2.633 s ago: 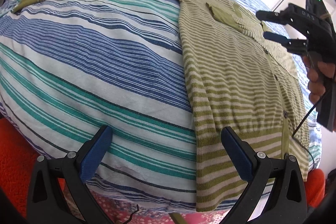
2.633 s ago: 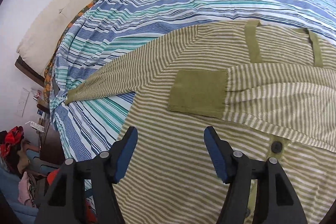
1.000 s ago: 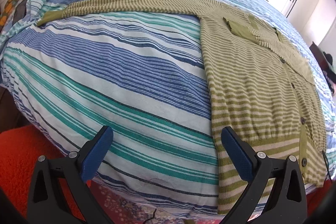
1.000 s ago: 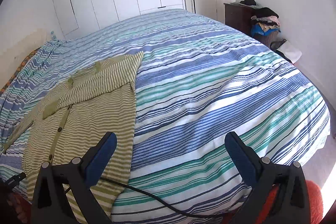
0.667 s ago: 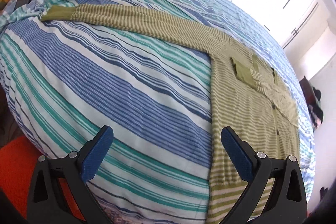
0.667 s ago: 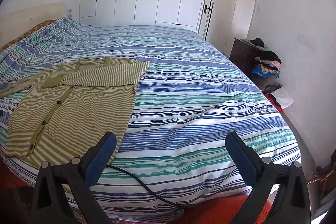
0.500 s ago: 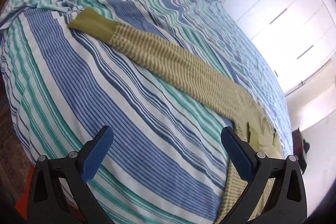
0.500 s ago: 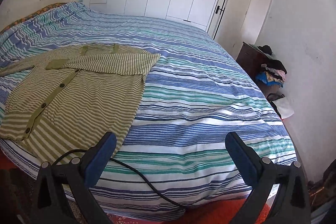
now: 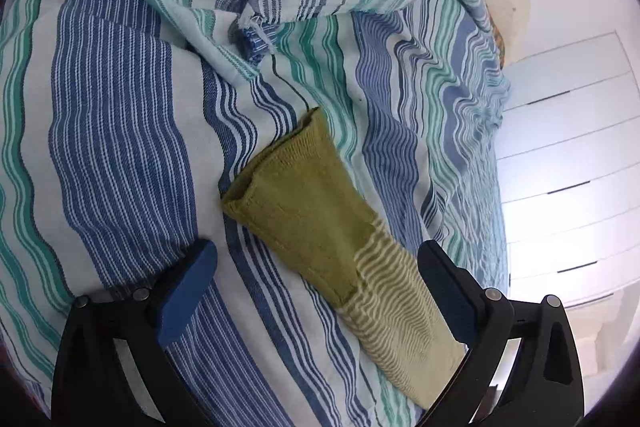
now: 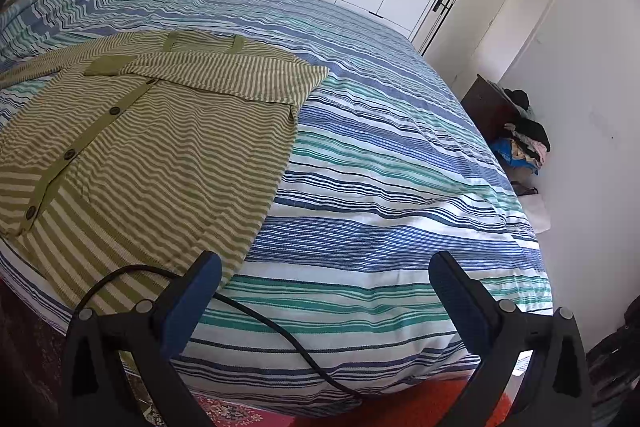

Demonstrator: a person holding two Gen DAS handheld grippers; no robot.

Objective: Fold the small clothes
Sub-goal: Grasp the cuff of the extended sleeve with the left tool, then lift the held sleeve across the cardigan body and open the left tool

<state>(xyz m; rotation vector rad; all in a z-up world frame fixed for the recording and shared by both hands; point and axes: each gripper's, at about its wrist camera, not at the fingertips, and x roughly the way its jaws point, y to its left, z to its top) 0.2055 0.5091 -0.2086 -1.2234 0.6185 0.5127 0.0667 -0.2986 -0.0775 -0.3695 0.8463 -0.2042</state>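
- Left claw (image 9: 316, 283) wide open, nothing held; sits low over the sleeve (image 9: 384, 311), cuff (image 9: 298, 203) just ahead of the tips.
- Sleeve long axis: diagonal, from cuff at centre-frame down-right, passing between the two fingers and closer to the right one.
- Cuff mouth points up-left, away from the claw; solid olive, striped knit starts just behind it.
- Sleeve lies flat on the bed (image 9: 120, 147), not lifted; whether the tips touch the cover can't be told.
- Likely next: close on the cuff end, carry it back across the body. A guess only.
- Right claw (image 10: 320, 287) also wide open, empty, off the bed's foot edge, well apart from the cuff.
- Cardigan (image 10: 160, 147) lies up-left of the right claw; hem near its left finger, collar at the far end.
- Left claw far nearer the job; right nearer hem/side edge.
- Near sleeve already folded across the chest in the right view; far sleeve stretched out to the left.
- Counts: 1 cardigan; 2 sleeves (1 folded, 1 out); 4 buttons (image 10: 115, 111) seen on the placket; 2 claws.
- 1 black cable (image 10: 256, 315) draped over the bed edge by the right claw; could snag.
- Clothes pile (image 10: 524, 143) by the far wall, count unclear.
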